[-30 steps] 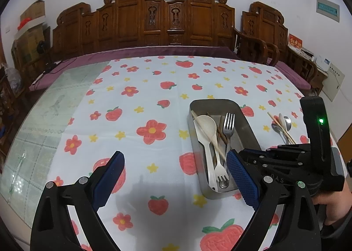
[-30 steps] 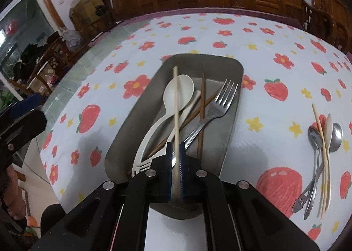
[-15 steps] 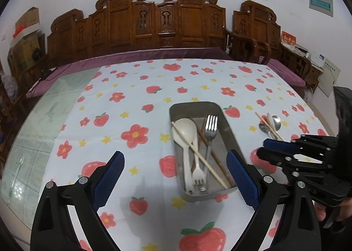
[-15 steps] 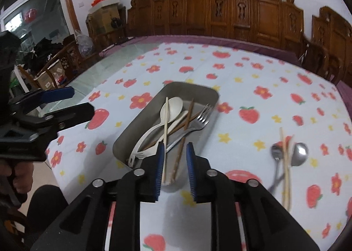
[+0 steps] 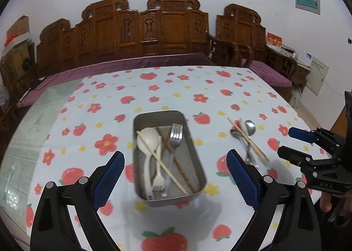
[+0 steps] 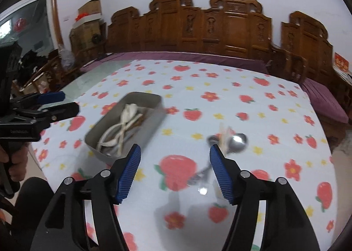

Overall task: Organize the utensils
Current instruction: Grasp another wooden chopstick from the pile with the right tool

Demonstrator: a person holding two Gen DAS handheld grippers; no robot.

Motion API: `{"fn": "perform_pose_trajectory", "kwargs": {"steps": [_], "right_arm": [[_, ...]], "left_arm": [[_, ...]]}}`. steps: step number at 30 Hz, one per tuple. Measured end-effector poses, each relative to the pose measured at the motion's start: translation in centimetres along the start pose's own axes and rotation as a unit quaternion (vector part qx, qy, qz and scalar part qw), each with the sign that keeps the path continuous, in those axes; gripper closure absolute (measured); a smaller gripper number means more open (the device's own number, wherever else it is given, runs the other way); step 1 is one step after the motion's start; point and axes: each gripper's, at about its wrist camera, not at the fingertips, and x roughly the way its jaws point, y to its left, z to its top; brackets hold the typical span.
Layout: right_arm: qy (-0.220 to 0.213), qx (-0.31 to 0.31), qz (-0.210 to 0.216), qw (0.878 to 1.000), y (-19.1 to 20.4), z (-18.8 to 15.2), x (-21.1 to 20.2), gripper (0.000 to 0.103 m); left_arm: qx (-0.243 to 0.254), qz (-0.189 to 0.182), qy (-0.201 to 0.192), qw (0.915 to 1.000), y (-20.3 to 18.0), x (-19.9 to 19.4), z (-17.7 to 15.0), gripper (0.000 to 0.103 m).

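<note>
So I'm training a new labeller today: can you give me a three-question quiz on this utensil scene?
1. True or false: the metal fork lies inside the metal tray.
2. Which item is still outside the tray on the tablecloth? A) white spoon B) steel spoons C) white fork
3. Fill in: the right tool holds ____ between its pads.

Key: 1 true; 2 B; 3 nothing (its jaws are opening).

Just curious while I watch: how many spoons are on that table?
3. A white spoon lies in the metal tray. A larger metal spoon and a smaller metal spoon lie on the cloth to its right, under a pale chopstick. That pile may hide more.
</note>
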Motion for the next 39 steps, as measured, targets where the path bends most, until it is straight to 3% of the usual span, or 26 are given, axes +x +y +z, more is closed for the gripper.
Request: {"fn": "perform_pose_trajectory", "kwargs": {"steps": [3,11,17,20,28,39], "right_arm": [[0.011,0.01,-0.013,1.0,-2.5,-0.9,0.0,0.036],[0.045,0.022,-0.02,0.999,-6.1,-3.5,2.6,0.066],[0.067,0.032,-0.018,0.997,-7.6,-5.5,5.6,0.073],[0.068,0.037,-0.007,0.997,-7.8,-5.9,6.6,0.081],[0.071,0.023,0.02,0.997,-7.5,-5.2,9.2,0.085],[0.099,0.011,-0.008,0.995,-7.1,-5.3,11.1,0.094]], "left_arm": [[0.001,-0.008,0.001,1.0,-1.2,0.4,-0.2,0.013],[0.003,-0.023,0.017,0.9996,-3.5,2.5,-0.8,0.013],[0.006,-0.027,0.029,0.9992,-5.2,4.0,-1.3,0.013],[0.012,-0.028,0.036,0.9989,-6.0,4.8,-1.6,0.013],[0.015,-0.03,0.047,0.9983,-7.5,6.5,-1.9,0.013],[0.019,-0.029,0.06,0.9976,-8.8,7.7,-2.2,0.013]]}}
